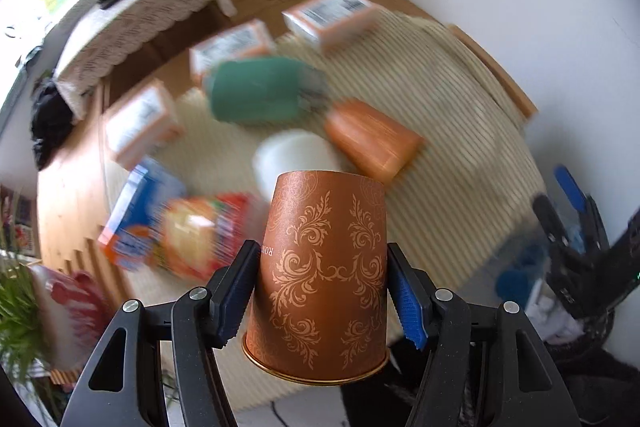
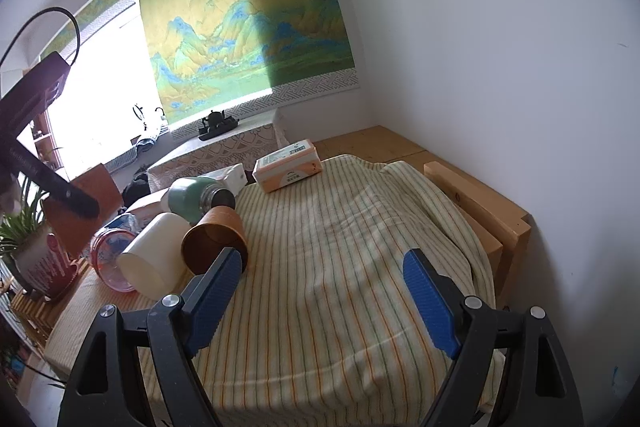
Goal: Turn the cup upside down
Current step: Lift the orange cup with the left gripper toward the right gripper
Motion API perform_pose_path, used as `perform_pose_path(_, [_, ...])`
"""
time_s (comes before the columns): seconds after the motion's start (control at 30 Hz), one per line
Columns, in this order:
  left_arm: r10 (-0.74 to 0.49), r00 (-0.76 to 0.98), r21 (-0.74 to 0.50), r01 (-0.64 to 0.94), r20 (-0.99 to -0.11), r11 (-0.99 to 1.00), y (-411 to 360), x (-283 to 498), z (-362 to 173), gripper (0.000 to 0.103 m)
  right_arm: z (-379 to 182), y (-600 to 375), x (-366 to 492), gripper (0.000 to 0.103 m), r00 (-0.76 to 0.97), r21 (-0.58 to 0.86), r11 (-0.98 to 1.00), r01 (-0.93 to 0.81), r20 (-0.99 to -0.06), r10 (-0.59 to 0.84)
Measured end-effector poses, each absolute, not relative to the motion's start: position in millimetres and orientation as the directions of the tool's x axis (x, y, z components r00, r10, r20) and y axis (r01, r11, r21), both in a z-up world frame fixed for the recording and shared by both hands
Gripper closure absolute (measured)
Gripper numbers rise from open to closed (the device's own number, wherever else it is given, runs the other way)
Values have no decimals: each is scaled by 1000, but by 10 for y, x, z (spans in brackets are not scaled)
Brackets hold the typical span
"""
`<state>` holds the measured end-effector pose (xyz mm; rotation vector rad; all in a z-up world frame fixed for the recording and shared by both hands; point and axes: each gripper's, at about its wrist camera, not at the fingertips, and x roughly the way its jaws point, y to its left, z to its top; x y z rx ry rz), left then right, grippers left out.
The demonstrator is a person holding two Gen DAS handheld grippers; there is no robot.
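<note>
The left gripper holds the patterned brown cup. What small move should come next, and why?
Probably lower the patterned brown cup rim-down onto the striped cloth. The left gripper grips its sides, and its rim faces the camera, its closed base away.

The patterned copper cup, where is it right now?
In the left wrist view, the patterned copper cup sits clamped between the left gripper's fingers, rim nearest the camera, above the striped cloth, in front of the white cup.

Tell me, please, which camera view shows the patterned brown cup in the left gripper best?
The left wrist view: the patterned brown cup fills the foreground, sharp, rim toward the camera, clamped between the left gripper pads. The right wrist view does not show it clearly.
</note>
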<state>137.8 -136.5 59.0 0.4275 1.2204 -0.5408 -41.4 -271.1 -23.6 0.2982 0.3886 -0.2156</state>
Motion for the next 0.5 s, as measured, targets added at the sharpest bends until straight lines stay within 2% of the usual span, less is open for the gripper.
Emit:
perform_pose_path(0.3, [-234,87,-141,584,-968,800,-1729,1121,-81,37,-278,-2828,-629,23,895,239,929,282,-414,-165])
perform_pose_path(0.5, [-239,56,-166,565,-970,808,-1891,1209,-283,37,-306,-2952,-712,23,886,235,921,311,-421,-191])
